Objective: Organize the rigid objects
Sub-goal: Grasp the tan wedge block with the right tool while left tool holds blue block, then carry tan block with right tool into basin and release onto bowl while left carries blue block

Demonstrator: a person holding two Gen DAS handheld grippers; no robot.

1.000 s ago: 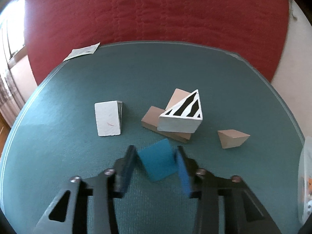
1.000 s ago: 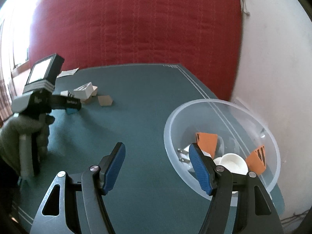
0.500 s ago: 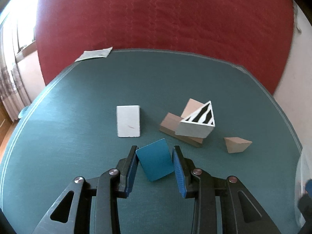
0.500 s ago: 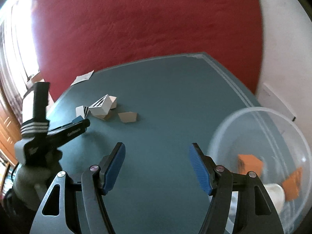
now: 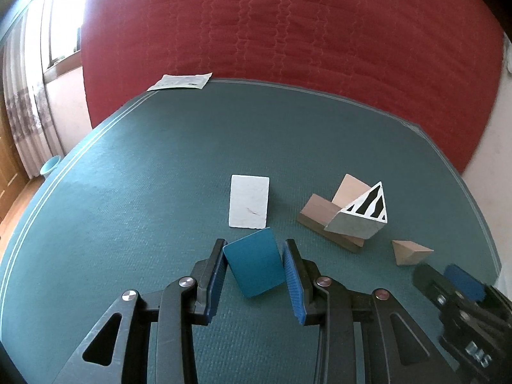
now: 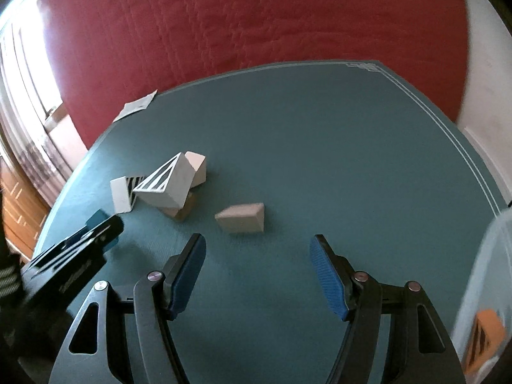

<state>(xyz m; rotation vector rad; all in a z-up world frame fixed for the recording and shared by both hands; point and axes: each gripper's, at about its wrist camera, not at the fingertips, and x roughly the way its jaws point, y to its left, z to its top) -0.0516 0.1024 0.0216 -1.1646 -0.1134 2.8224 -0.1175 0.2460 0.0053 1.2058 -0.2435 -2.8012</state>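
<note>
Blue block [image 5: 254,262], lower centre, we clamp in our left gripper [image 5: 254,267] for lifting; our right gripper [image 6: 257,275] gapes empty

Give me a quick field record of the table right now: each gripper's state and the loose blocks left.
left gripper: shut on blue block
right gripper: open, empty, above the table
nearest loose piece to right gripper: tan wedge, lying alone
pile: striped white prism resting on tan blocks
standing apart: white block, left of the pile
bowl: right edge, blurred, holds an orange piece
</note>
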